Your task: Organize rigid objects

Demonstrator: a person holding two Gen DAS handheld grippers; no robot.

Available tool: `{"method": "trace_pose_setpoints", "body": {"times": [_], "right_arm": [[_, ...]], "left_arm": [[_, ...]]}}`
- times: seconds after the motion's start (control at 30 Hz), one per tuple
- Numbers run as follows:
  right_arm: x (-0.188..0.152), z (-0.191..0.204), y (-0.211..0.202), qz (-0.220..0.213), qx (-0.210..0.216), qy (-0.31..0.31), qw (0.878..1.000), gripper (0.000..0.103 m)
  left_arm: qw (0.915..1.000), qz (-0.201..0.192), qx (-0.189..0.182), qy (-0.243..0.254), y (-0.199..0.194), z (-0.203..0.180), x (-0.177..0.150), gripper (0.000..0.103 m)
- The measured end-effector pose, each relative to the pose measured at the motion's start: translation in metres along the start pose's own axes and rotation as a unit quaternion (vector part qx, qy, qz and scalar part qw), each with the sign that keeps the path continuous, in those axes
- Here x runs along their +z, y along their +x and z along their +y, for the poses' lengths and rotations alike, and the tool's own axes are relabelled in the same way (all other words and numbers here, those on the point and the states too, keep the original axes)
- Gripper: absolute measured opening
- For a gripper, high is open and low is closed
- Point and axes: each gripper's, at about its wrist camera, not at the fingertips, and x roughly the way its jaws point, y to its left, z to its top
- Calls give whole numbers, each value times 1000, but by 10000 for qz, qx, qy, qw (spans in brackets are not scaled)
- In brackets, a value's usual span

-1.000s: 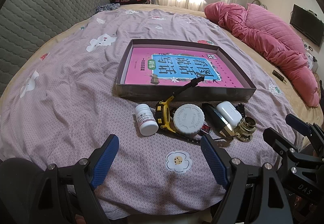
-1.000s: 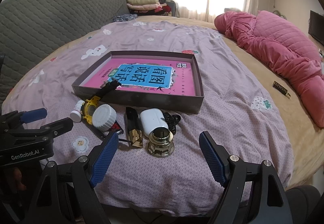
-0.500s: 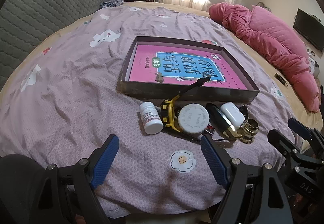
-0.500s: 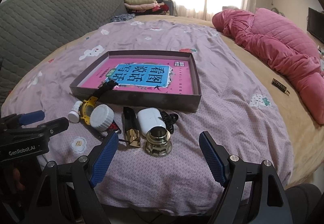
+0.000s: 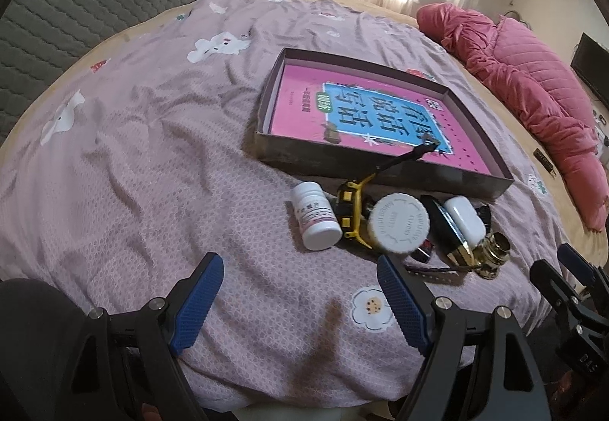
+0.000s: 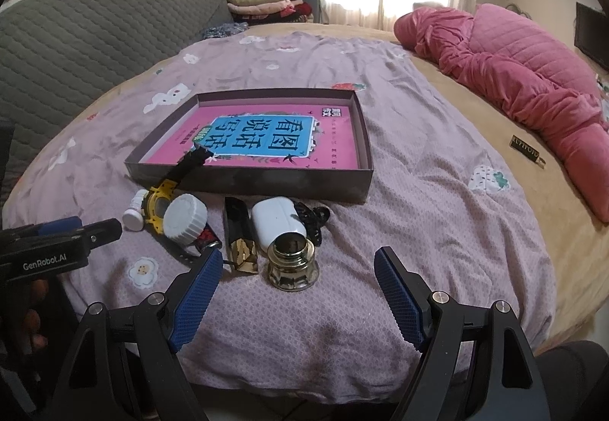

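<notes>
A dark shallow box (image 5: 283, 150) (image 6: 247, 180) with a pink book inside lies on the bed. In front of it sits a cluster: a small white pill bottle (image 5: 315, 215) (image 6: 134, 215), a yellow and black watch (image 5: 352, 208) (image 6: 158, 202) whose strap rests on the box rim, a large white ribbed cap (image 5: 397, 223) (image 6: 185, 218), a black and gold case (image 5: 447, 234) (image 6: 239, 238), a white earbud case (image 5: 464, 214) (image 6: 278, 221) and a brass knob (image 5: 491, 255) (image 6: 291, 263). My left gripper (image 5: 300, 301) is open, below the pill bottle. My right gripper (image 6: 297, 293) is open, just short of the brass knob.
The bed has a mauve flowered sheet (image 5: 152, 173) and a pink quilt (image 6: 525, 78) bunched at the right. A grey quilted headboard (image 6: 95, 36) stands on the left. A small dark gold-lettered bar (image 6: 527, 150) lies on the tan blanket. Folded clothes (image 6: 262, 0) are stacked by the window.
Both grippers have edged forward over the bed, so the cluster and box look nearer. The left view has swung left. Nothing on the bed has moved, and both grippers remain open.
</notes>
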Motion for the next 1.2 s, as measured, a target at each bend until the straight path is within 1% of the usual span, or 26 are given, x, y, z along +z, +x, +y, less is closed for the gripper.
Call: {"method": "trace_pose_setpoints", "body": {"times": [0.27, 0.4, 0.6, 0.77, 0.9, 1.03, 1.07, 1.13, 1.2], "right_arm": [[-1, -1, 8, 112, 29, 30, 9999, 83], [-1, -2, 12, 161, 62, 67, 9998, 83], [-2, -2, 20, 237, 93, 110, 9996, 83], [-2, -2, 29, 326, 76, 102, 9994, 83], [-3, -3, 38, 412, 46, 96, 9991, 83], [-4, -4, 46, 514, 15, 99, 9986, 83], [-4, -5, 48, 536, 9, 104, 9985, 83], [-5, -7, 53, 603, -30, 130, 9981, 82], [-5, -9, 56, 635, -29, 171, 9978, 83]], "left_arm": [[9997, 131, 174, -64, 17, 3, 3, 82], [9996, 93, 274, -56, 25, 1, 8, 82], [9989, 243, 401, -57, 42, 2, 13, 82], [9983, 298, 489, -145, 46, 9, 14, 82], [9979, 360, 469, -262, 48, 16, 16, 82], [9979, 349, 501, -214, 51, 16, 19, 82], [9979, 343, 512, -187, 52, 16, 20, 81], [9978, 327, 549, -154, 54, 16, 22, 73], [9979, 308, 552, -132, 55, 16, 24, 70]]}}
